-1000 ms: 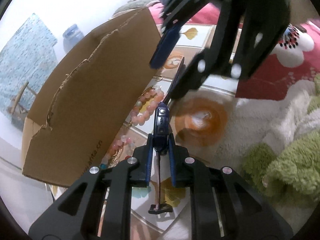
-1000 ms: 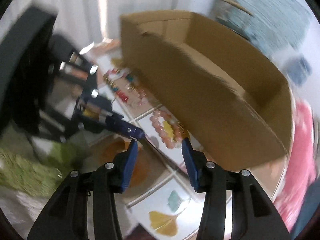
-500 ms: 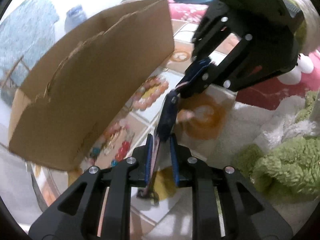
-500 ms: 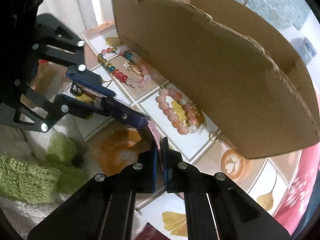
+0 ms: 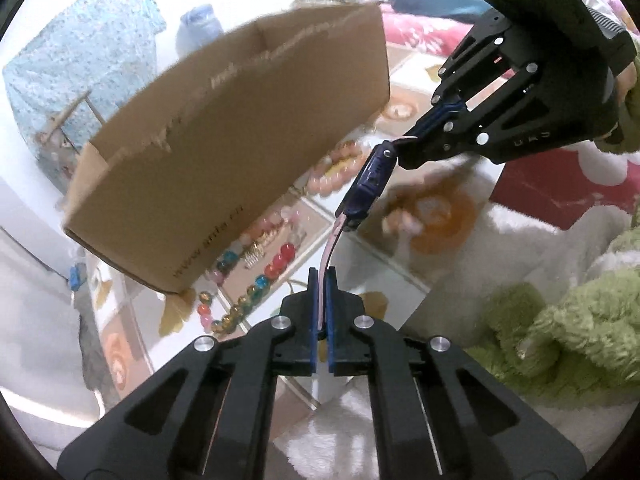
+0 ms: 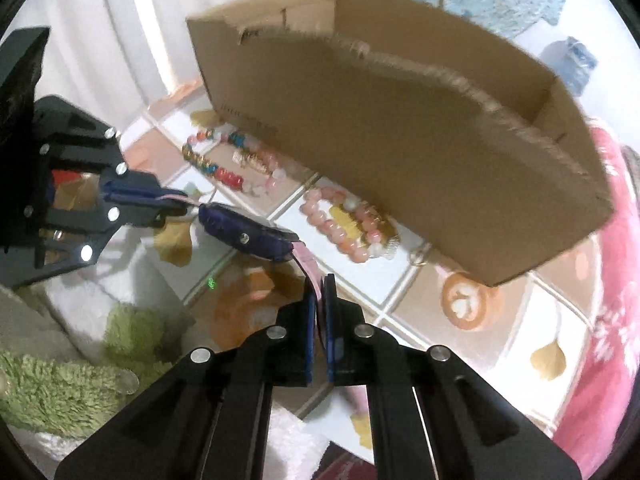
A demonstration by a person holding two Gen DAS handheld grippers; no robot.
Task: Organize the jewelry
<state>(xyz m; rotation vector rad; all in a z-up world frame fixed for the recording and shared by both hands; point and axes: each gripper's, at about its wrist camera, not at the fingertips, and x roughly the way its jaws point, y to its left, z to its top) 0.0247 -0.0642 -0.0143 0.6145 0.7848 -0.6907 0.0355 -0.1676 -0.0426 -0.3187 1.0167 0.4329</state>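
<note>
Grippers both pinch one watch (image 5: 370, 184) by its pink strap: left gripper (image 5: 322, 280) clamps one end, right gripper (image 6: 319, 286) the other. It hangs stretched between them above the tiled mat (image 6: 420, 308), near the bead bracelets (image 6: 344, 228) beside the box (image 6: 400, 152).

Dark-blue watch with pink strap (image 5: 370, 178), suspended taut above the tablecloth. Pink bead bracelet (image 6: 340, 226) and multicoloured bead string (image 6: 224, 168) lie beside open cardboard box (image 6: 400, 136).

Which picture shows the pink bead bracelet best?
The right wrist view: the pink bead bracelet lies whole and sharp beside the brown cardboard box. In the left wrist view it is blurred and partly hidden.
</note>
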